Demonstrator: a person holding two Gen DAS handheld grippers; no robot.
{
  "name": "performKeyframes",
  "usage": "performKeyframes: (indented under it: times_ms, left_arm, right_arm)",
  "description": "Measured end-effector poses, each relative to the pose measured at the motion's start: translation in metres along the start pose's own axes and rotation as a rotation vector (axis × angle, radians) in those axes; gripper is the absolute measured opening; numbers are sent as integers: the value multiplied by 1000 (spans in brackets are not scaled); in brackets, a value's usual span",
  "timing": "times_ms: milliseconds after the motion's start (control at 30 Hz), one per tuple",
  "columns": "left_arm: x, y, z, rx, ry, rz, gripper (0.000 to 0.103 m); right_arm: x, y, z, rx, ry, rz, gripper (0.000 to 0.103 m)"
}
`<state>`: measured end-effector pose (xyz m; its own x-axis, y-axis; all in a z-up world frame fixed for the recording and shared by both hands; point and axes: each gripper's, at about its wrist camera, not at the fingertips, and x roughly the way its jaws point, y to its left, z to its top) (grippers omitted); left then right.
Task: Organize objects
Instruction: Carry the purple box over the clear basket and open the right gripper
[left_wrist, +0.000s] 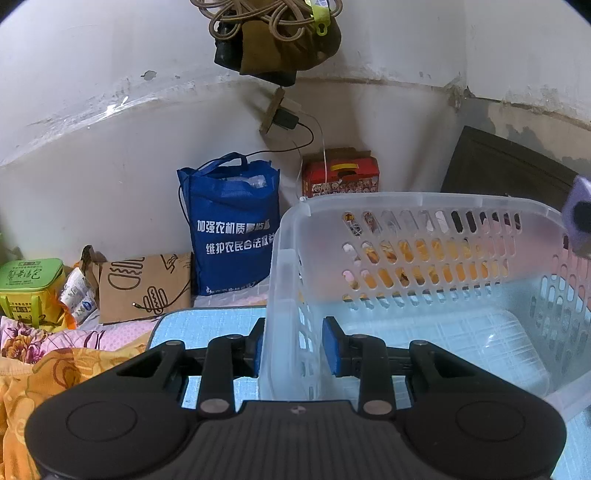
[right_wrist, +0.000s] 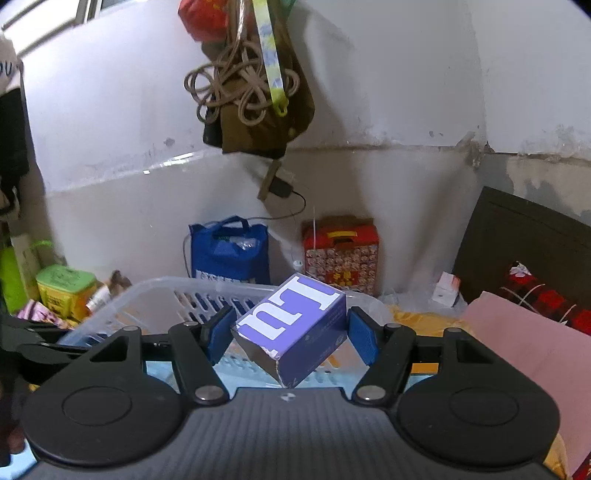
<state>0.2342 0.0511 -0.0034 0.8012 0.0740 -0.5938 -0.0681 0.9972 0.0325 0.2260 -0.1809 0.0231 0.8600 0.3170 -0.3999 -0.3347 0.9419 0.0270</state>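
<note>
Scuffed white walls are enclosing a bed corner crowded with bags, and a pale blue mat (left_wrist: 207, 325) is lying on the bed under the work. On that mat a translucent plastic basket (left_wrist: 424, 201) is sitting, its slotted walls open at the top and its floor showing bare. The basket's near-left wall is being straddled by the left gripper (left_wrist: 293, 345), one pad outside and one inside; the jaws are spread around the wall, and whether it is being pinched cannot be told. A purple box (right_wrist: 295, 325) with white lettering is being gripped by the right gripper (right_wrist: 291, 334), the jaws clenched on its two ends, the box tilted and held above the basket's near rim.

The placing step is judged to be in hand. It would be done well if the basket were steadied by the left side while the box is carried past the rim and lowered toward the open floor before release. Room is judged ample inside the basket; the far rim and the left pad inside the wall are the edges to be cleared.
</note>
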Motion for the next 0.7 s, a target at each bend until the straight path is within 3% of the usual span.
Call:
performKeyframes:
  times_ms: [33, 67, 100, 167, 333, 467, 700]
  left_arm:
    - [0, 0, 0, 0, 0, 0, 35]
    - [0, 0, 0, 0, 0, 0, 35]
    - [0, 0, 0, 1, 1, 0, 35]
    - [0, 0, 0, 1, 4, -2, 35]
    - [-1, 0, -2, 0, -2, 0, 36]
    - [-1, 1, -3, 1, -4, -10, 36]
    - [-2, 0, -5, 2, -5, -17, 36]
  right_arm:
    - [4, 2, -2, -7, 11, -1, 71]
    - [6, 3, -3, -12, 20, -1, 79]
    - [7, 3, -4, -16, 25, -5, 94]
    - [1, 4, -6, -31, 5, -18, 102]
    - [-31, 0, -12, 5, -57, -23, 103]
    - [-76, -7, -41, 23, -105, -16, 103]
    - [-123, -13, -139, 103, -36, -56, 102]
